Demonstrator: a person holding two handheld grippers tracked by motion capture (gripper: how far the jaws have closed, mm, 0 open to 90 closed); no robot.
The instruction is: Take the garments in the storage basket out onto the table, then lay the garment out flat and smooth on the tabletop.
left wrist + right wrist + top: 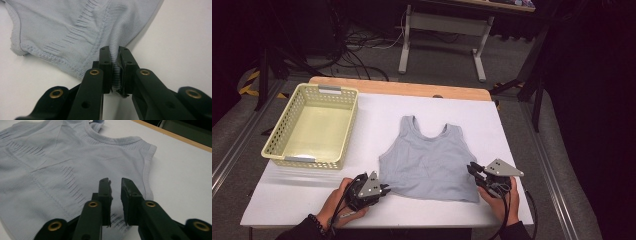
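A pale blue-grey ribbed knit tank top (427,160) lies flat on the white surface (512,130), neckline pointing away from the person, hem towards them. Take that top as the landmark. At its near left hem corner sits the left hand-held gripper (384,189), and in the left gripper view (114,62) its two black jaws are pinched tight on a bunched fold of the fabric (75,32), with the cloth squeezed up between the pads. The person's left hand (343,202) wraps the body of that tool, a dark bead bracelet (316,222) on the wrist.

Over at the top's near right hem corner is the right hand-held gripper (472,169), held in the right hand (502,200). In the right gripper view (115,182) its jaws stand slightly apart, a narrow gap between them, poised just over the fabric (50,177) by the side seam. No cloth is caught between the pads there; whether the tips touch the knit I cannot tell.

Left of the top, well apart from it, a pale yellow perforated plastic basket (272,145) rests on the same surface. Beyond the top's neckline, the wooden far edge (412,89) of the surface shows past the white sheet.
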